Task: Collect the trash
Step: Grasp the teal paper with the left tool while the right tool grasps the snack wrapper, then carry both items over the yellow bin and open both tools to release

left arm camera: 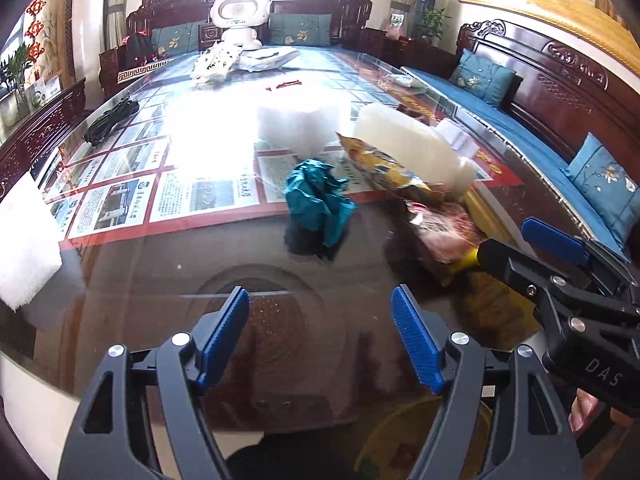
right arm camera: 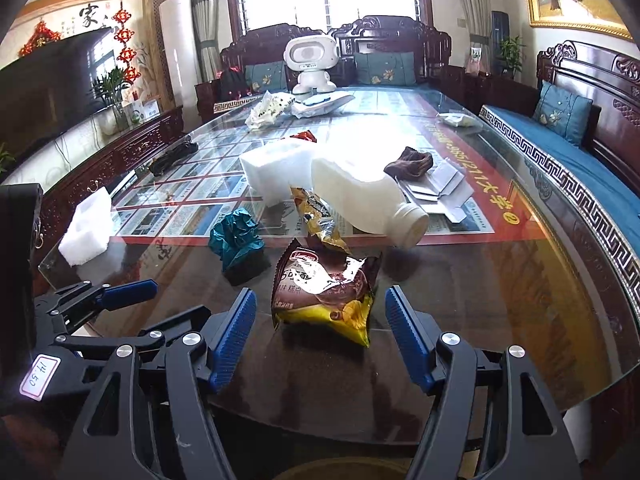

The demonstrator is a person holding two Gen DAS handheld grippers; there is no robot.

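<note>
Left hand-held gripper [left arm camera: 320,336] gapes empty over glass table [left arm camera: 160,272] — teal crumpled paper [left arm camera: 318,200] ahead

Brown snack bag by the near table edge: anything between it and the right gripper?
Nothing visible. The brown snack bag lies flat on the glass just ahead of the open right gripper, bare glass between. The yellow wrapper and white bottle lie beyond it, the teal wad off to its left.

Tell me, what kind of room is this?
Probably a home living room: carved dark wooden sofas with blue cushions, a long glass-topped wooden table, and a black flat television by the wall.
</note>
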